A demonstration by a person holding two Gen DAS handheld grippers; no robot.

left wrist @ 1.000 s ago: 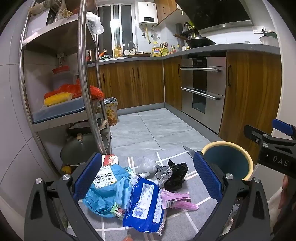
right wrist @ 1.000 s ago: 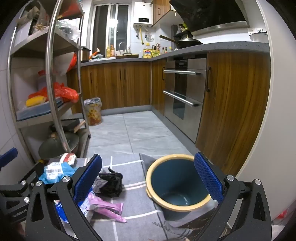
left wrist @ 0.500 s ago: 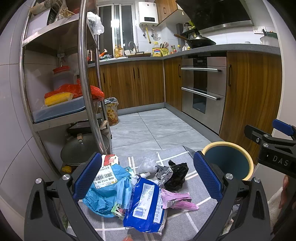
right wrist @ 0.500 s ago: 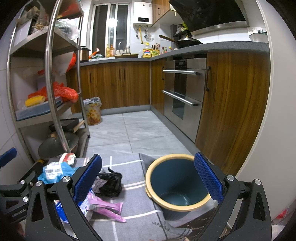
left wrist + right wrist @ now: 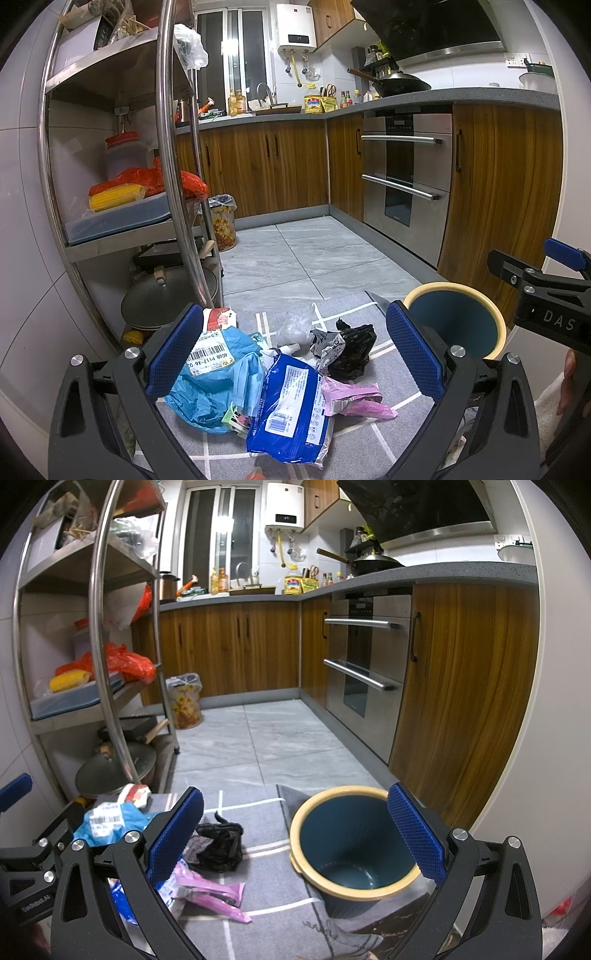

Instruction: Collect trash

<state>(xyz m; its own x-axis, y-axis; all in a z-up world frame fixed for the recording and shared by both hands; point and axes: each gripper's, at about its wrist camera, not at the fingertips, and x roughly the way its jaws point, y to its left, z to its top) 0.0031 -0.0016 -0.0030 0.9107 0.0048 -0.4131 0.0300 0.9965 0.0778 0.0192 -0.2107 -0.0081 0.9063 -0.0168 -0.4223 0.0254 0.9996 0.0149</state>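
Note:
A heap of trash lies on the grey floor mat [image 5: 266, 321]: a blue wipes packet [image 5: 291, 406], a light blue mailer bag [image 5: 207, 384] with a barcode label, a pink wrapper [image 5: 354, 398], a black plastic bag [image 5: 351, 350] and a clear crumpled bag [image 5: 293, 326]. My left gripper [image 5: 291, 354] hovers open above the heap, nothing between its fingers. A dark blue bin with a yellow rim [image 5: 354, 845] stands on the mat to the right, its inside bare. My right gripper [image 5: 295, 834] hangs open over the bin's near side. The pink wrapper [image 5: 210, 893] and black bag [image 5: 219, 843] lie left of the bin.
A steel shelf rack [image 5: 170, 147] with pans on its bottom shelf stands close on the left. Wooden cabinets and an oven [image 5: 406, 184] line the right wall. A small lined waste bin [image 5: 223, 221] sits further back. Grey tiled floor [image 5: 306, 254] stretches beyond the mat.

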